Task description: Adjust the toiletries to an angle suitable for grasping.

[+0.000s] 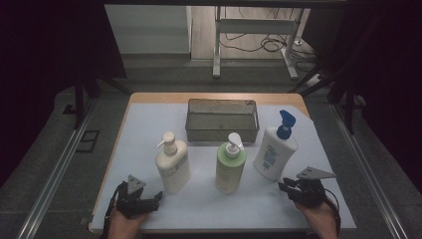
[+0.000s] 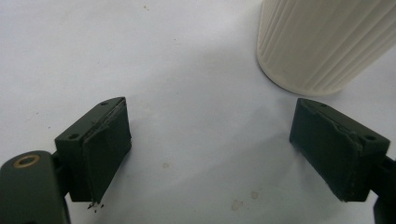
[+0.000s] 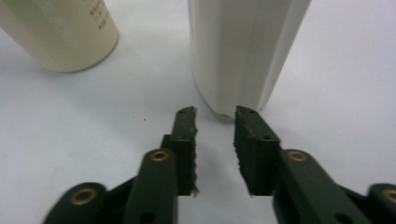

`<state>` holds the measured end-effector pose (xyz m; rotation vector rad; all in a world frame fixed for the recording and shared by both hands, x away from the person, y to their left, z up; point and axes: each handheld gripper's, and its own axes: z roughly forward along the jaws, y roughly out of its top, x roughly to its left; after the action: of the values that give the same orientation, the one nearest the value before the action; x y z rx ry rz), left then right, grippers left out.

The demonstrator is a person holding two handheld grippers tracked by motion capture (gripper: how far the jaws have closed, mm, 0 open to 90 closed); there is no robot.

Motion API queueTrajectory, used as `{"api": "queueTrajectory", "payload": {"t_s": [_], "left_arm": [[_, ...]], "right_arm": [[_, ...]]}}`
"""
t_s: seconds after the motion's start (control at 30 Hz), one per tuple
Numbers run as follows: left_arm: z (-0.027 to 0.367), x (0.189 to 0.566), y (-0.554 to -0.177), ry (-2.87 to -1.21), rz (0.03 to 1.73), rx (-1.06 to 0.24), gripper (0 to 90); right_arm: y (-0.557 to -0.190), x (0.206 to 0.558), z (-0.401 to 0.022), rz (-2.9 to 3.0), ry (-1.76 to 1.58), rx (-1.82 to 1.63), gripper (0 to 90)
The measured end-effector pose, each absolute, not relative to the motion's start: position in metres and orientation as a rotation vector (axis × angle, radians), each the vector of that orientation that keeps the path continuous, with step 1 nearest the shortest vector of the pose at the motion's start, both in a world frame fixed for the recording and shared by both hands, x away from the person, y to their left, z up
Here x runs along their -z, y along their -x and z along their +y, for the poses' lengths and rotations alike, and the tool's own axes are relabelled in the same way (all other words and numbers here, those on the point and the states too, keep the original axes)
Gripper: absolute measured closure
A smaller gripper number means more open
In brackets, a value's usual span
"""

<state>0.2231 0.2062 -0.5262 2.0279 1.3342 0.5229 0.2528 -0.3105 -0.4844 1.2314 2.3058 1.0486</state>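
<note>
Three pump bottles stood upright in a row on the table point(image 1: 149, 119), long axes vertical, in front of a mesh basket point(image 1: 222, 119) at the far side. White bottle with blue pump point(image 1: 275, 149) was the rightmost, tilted a touch in the high view, its nozzle pointing roughly away from the person toward the far edge. Right claw point(image 1: 285, 185) sat just near-side of that bottle's base, closest of the two hands to it; in the right gripper view the white bottle point(image 3: 243, 51) rose straight ahead of the jaws, base just beyond the tips, not touched. Right claw was part-released, narrow gap, nothing between the pads. That gap looked too narrow for the bottle's body, so a wider opening would probably be needed before a forward reach. Green bottle point(image 1: 230, 167) stood in the middle, near but apart, its white nozzle angled right. Cream bottle point(image 1: 172, 162) stood left, nozzle pointing left. Left claw point(image 1: 155, 196) rested on the table at the near left, released wide and empty, with the cream bottle's ribbed base point(image 2: 322, 42) ahead and to the right of its jaws.
</note>
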Motion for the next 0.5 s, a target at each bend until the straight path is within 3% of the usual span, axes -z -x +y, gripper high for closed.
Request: {"api": "queueTrajectory", "payload": {"t_s": [0.27,0.5], "left_arm": [[0.206,0.526,-0.223,-2.028,1.334,-0.523,12.4],[0.206,0.526,-0.223,-2.032,1.333,-0.523,12.4]], "right_arm": [[-0.249,0.460,-0.316,2.290,-1.210,-1.087,50.5],[-0.253,0.444,-0.315,2.290,-1.196,-1.101,43.7]]}}
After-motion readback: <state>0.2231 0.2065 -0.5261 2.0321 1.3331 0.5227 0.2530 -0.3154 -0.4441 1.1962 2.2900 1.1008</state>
